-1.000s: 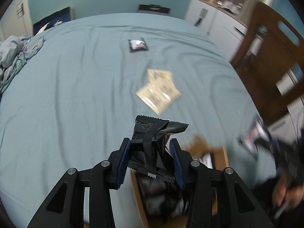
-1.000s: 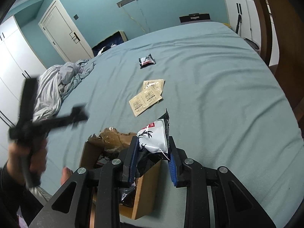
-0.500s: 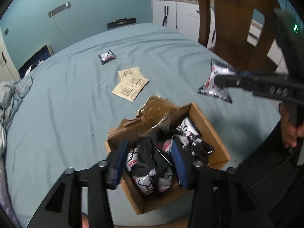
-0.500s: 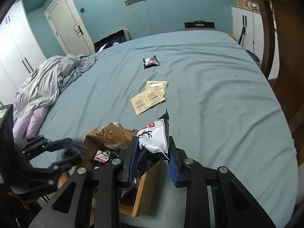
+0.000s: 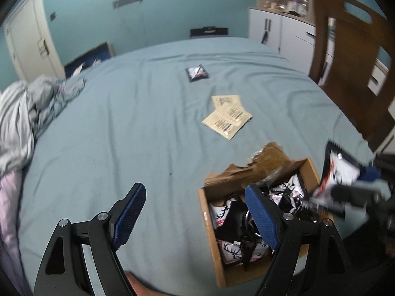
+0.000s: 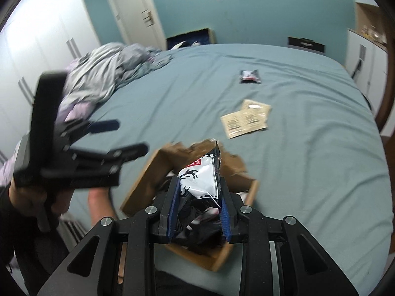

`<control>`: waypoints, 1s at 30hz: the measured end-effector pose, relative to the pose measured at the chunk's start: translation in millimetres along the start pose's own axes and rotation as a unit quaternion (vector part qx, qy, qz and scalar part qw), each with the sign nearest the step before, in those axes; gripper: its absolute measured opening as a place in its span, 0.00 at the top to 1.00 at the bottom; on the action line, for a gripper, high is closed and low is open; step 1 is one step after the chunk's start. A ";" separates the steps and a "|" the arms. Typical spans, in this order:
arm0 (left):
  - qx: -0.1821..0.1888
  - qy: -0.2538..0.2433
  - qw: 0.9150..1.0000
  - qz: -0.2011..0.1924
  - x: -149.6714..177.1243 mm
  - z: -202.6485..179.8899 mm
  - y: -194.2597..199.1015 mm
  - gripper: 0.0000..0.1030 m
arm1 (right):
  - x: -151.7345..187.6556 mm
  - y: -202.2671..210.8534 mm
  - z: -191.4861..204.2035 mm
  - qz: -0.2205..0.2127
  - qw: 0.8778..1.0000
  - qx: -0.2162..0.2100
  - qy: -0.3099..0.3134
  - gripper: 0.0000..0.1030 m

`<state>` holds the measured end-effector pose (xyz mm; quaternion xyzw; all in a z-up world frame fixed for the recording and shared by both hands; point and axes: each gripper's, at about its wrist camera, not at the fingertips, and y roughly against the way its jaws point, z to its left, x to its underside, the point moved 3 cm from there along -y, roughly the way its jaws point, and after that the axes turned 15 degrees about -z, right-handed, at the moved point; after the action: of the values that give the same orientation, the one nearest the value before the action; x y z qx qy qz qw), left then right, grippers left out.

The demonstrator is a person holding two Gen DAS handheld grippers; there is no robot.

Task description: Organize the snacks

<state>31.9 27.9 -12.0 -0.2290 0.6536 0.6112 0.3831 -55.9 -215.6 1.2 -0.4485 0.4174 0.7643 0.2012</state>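
Three packets remain on the bed's sheet [image 5: 123, 128]: two tan sachets [image 5: 227, 117] mid-bed, one black snack pack [image 5: 197, 73] toward the far edge. My cardboard box [image 5: 209, 222], at the near edge, already holds many. My right gripper [image 6: 198, 204] clamps a black-and-white snack bag [image 6: 201, 180] over the box. My left gripper [image 5: 195, 212], jaws just spread wide, is empty beside the box.

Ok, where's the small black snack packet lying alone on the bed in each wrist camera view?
Left wrist view: the small black snack packet lies upper centre, beyond the tan sachets.
Right wrist view: the same packet lies upper right of centre, again beyond the sachets.
Shared landmark: the open cardboard box of snacks, nearer the camera than the sachets in both views.
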 end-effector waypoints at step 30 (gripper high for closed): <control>-0.010 0.038 0.999 0.013 -6.0 18.8 -11.5 0.19 | -32.0 -22.2 -39.1 -0.014 0.991 0.107 -0.081 0.21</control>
<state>48.5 43.5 -13.7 -0.2477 0.6645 0.6131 0.3481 -4.0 -232.8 8.6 -0.3672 0.4726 0.7460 0.2920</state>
